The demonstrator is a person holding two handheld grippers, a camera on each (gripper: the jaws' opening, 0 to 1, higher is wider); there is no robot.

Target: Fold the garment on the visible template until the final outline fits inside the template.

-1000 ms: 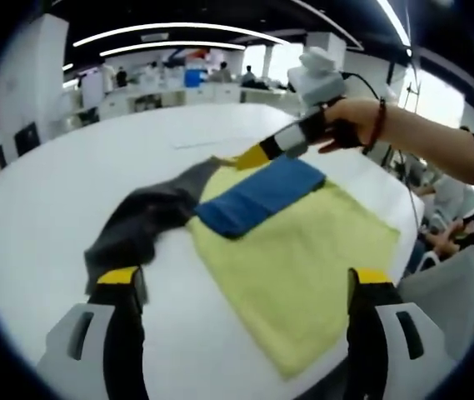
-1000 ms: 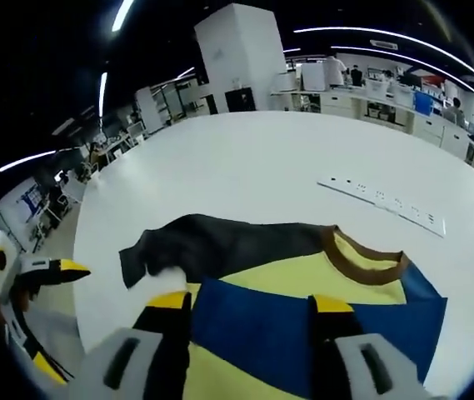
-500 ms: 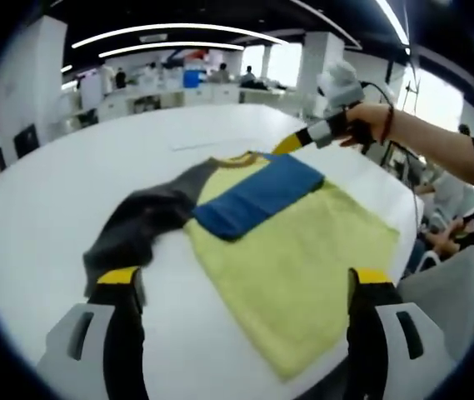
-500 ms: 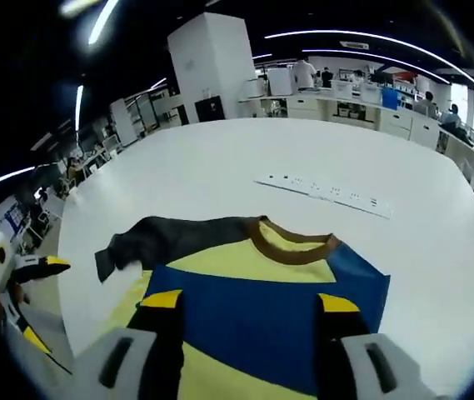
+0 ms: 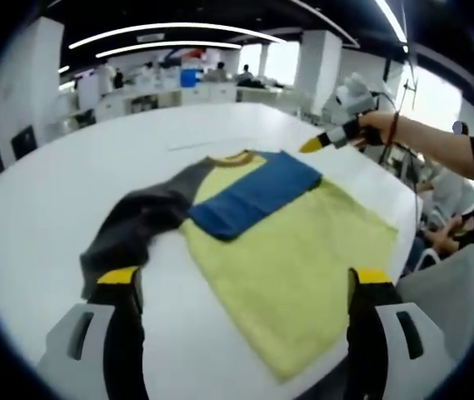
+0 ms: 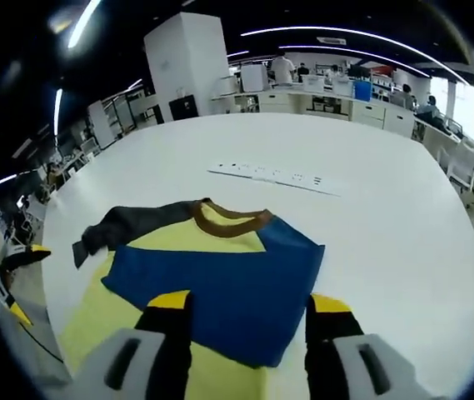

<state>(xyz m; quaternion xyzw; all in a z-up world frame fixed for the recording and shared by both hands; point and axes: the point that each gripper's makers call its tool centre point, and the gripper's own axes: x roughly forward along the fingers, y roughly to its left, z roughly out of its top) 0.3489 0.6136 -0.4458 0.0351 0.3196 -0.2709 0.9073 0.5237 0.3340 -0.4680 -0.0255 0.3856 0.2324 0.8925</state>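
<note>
right tongs (image 5: 310, 147) now off shirt (image 5: 286, 242)

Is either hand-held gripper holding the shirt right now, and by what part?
Nothing is held. The left hand-held gripper and right hand-held gripper are both open, clear of the shirt lying on the table.

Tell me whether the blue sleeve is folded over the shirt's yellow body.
Yes, the blue sleeve lies flat across the yellow body of the shirt, below the brown collar.

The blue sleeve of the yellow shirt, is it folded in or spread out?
Folded in: the blue sleeve lies across the yellow shirt body.
</note>
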